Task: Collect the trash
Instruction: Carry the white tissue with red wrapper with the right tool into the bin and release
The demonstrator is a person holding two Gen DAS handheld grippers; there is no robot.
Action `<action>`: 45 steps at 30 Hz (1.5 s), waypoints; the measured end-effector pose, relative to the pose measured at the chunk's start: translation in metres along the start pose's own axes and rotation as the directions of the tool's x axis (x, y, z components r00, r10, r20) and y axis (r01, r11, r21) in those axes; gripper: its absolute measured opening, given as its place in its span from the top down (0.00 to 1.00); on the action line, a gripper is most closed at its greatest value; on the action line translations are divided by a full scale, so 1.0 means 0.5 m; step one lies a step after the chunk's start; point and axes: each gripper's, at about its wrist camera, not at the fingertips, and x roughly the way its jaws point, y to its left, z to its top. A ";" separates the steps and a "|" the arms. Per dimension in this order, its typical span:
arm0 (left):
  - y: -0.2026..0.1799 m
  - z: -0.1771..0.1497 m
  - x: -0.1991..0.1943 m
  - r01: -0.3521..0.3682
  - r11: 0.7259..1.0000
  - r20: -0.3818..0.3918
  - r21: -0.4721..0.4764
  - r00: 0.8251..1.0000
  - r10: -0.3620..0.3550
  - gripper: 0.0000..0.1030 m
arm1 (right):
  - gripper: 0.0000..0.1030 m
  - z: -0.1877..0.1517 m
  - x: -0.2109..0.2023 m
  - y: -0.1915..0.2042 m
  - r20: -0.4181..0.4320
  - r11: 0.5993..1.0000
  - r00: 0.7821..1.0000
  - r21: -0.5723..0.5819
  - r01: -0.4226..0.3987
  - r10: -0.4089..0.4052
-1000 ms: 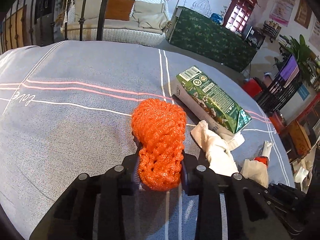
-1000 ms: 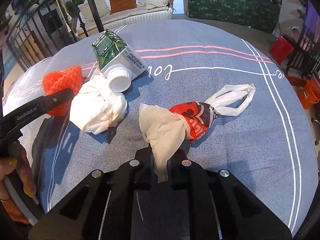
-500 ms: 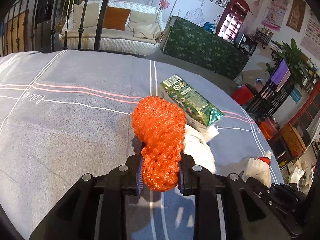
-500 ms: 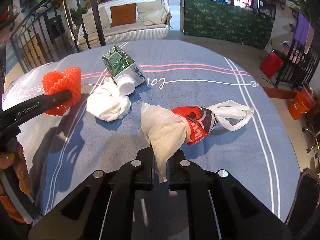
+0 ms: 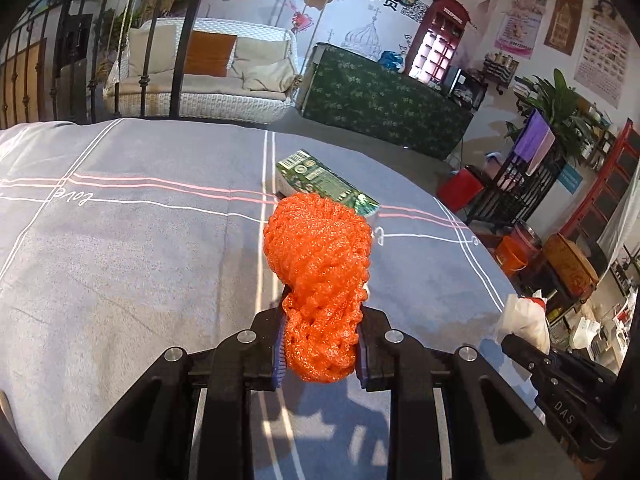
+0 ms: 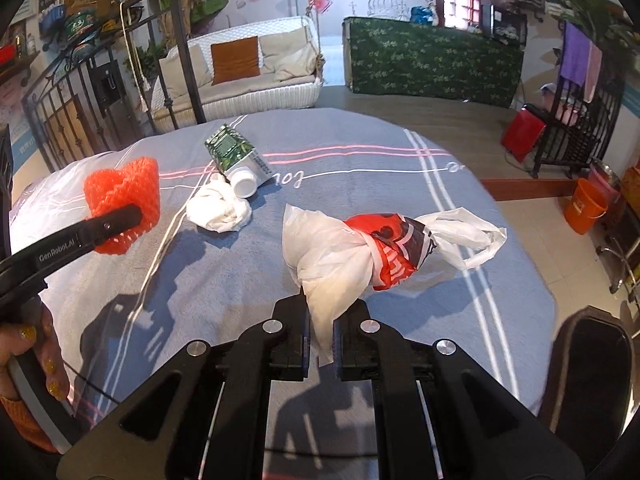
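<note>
Above the grey bedspread (image 6: 400,152), the left gripper (image 5: 320,344) pinches an orange foam net (image 5: 320,264); the right gripper (image 6: 321,336) clamps a knotted plastic bag (image 6: 340,256). A green carton (image 6: 234,154) and crumpled tissue (image 6: 218,208) lie on the spread.

An orange foam net (image 5: 320,280) is showing against a grey cloth (image 5: 140,260) crossed by white and pink lines, beside a green carton (image 6: 234,154).

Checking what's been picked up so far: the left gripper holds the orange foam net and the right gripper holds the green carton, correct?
Not quite. The right gripper holds the knotted white plastic bag, as the right wrist view shows; the green carton lies on the bed. The left gripper does hold the orange foam net.
</note>
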 end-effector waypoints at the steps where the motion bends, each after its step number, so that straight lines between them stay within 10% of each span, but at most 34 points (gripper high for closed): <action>1: -0.007 -0.005 -0.002 0.006 1.000 0.002 0.010 1.000 -0.006 0.75 | 0.92 -0.003 -0.007 -0.005 0.007 1.000 1.000 0.005 0.000 0.000; 22: -0.167 -0.084 -0.052 0.168 0.969 0.015 0.181 0.985 -0.174 0.75 | 0.91 -0.117 -0.152 -0.127 0.096 0.987 0.991 0.142 0.081 -0.095; 45: -0.377 -0.196 -0.049 0.370 0.846 -0.120 0.384 0.928 -0.351 0.75 | 0.92 -0.258 -0.231 -0.371 0.018 0.865 0.944 0.409 0.292 -0.328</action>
